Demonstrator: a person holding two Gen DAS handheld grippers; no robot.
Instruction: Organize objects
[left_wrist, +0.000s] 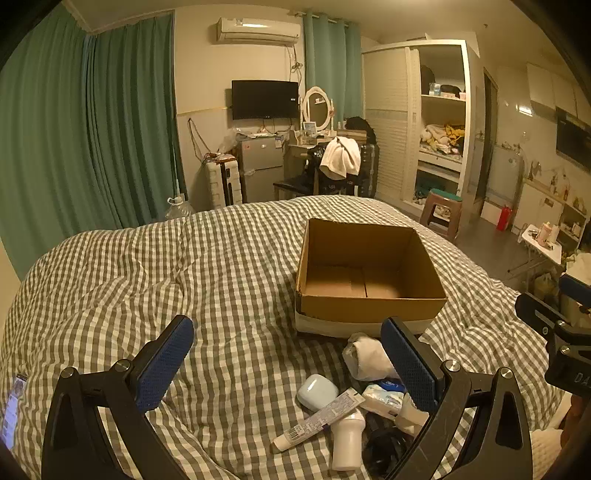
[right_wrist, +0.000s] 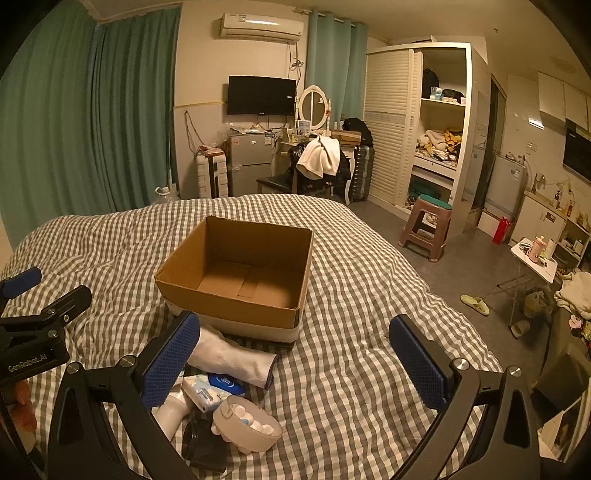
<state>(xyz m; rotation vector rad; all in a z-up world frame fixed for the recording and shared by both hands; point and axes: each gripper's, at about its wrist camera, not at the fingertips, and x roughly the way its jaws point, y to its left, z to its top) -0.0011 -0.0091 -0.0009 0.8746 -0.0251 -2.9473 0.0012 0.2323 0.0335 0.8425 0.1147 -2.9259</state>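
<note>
An open, empty cardboard box (left_wrist: 369, 266) (right_wrist: 236, 269) sits on the checked bed cover. In front of it lies a small pile: a white sock (left_wrist: 369, 356) (right_wrist: 236, 360), a pale blue case (left_wrist: 317, 392), a tube (left_wrist: 317, 417), a white bottle (left_wrist: 347, 441) (right_wrist: 171, 410), a tissue pack (left_wrist: 384, 395) (right_wrist: 210, 389), a black item (right_wrist: 203, 443) and a round massager (right_wrist: 247, 424). My left gripper (left_wrist: 286, 363) stands open above the pile's left side. My right gripper (right_wrist: 295, 363) is open over bare cover, the pile by its left finger.
The checked bed cover (left_wrist: 147, 277) (right_wrist: 369, 295) spreads wide to the left. A phone (left_wrist: 13, 410) lies at the bed's left edge. Beyond the bed stand a stool (right_wrist: 424, 229), a chair with a towel (right_wrist: 317, 158), a fridge and a wardrobe. A slipper (right_wrist: 474, 304) lies on the floor.
</note>
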